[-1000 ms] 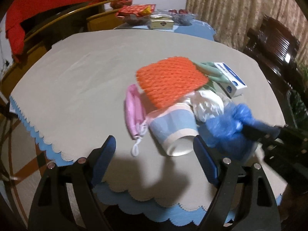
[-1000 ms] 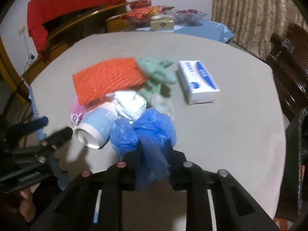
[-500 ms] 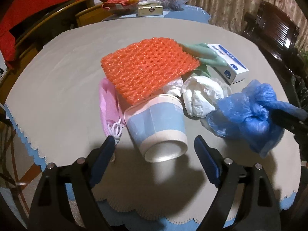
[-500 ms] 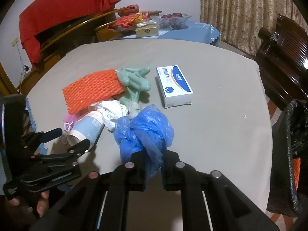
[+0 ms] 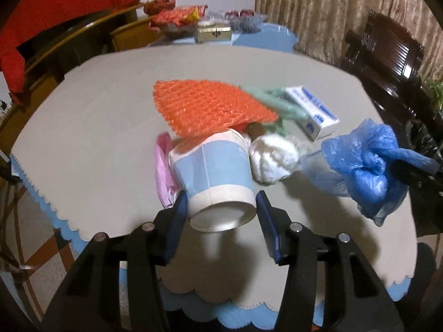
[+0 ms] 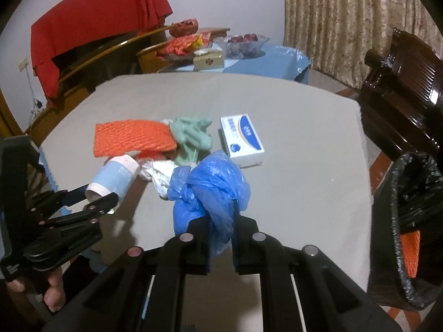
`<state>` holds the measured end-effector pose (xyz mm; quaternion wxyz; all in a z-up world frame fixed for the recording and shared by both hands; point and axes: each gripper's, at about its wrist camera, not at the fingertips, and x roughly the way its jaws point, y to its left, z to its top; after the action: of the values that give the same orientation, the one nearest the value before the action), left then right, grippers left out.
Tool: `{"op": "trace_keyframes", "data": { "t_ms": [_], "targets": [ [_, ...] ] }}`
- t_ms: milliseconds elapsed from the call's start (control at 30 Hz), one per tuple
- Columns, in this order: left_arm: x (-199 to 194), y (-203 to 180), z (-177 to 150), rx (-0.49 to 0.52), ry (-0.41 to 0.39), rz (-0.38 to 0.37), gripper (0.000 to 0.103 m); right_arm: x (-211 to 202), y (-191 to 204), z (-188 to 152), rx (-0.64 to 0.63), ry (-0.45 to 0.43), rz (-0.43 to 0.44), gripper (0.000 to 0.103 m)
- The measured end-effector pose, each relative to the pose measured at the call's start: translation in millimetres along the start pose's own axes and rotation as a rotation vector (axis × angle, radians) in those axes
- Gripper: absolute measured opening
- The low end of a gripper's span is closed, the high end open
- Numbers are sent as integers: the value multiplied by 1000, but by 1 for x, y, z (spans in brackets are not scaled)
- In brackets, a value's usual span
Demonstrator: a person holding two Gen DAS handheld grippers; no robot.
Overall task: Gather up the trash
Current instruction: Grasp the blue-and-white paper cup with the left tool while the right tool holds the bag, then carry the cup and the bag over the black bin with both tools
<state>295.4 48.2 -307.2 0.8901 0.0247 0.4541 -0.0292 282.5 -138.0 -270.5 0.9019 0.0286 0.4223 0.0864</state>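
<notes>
Two hand-held grippers | left (image 5: 221, 215) clasps paper cup (image 5: 214, 177) | right (image 6: 221, 221) pinches blue bag (image 6: 213, 185)

**Home dining room**

Lived-in home, dining area. Round table (image 6: 290, 116) under a grey cloth with blue scalloped edge (image 5: 238, 316). Dark carved wood chair (image 6: 401, 88) at the right edge. Patterned beige curtain (image 6: 346, 19) on the back wall. Red cloth (image 6: 91, 25) draped over a curved wooden frame at back left. Side table (image 6: 265, 61) past the far edge with blue cover, glass fruit bowl (image 6: 243, 43), small gold box (image 6: 208, 60), red snack packets (image 6: 182, 44). Bin with black liner (image 6: 409, 221) by the right edge. Household litter near the middle of the tabletop: cup (image 5: 216, 177), tissue box (image 6: 242, 139). Tiled floor (image 5: 33, 254) with brown lines at lower left.
</notes>
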Motion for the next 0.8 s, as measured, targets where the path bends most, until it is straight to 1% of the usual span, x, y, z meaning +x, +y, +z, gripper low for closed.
{"op": "trace_keyframes", "data": {
  "t_ms": [167, 433, 567, 800],
  "targets": [
    [-33, -10, 6, 9, -52, 5, 49, -22, -7, 5, 15, -38, -6, 11],
    [-71, -29, 8, 31, -95, 1, 49, -58, -23, 10, 37, -97, -35, 11],
    [-79, -47, 5, 57, -99, -15, 49, -75, -35, 10, 56, -121, -55, 11],
    [-92, -83, 11, 96, -126, -47, 49, -97, -64, 5, 95, -145, -92, 11]
  ]
}}
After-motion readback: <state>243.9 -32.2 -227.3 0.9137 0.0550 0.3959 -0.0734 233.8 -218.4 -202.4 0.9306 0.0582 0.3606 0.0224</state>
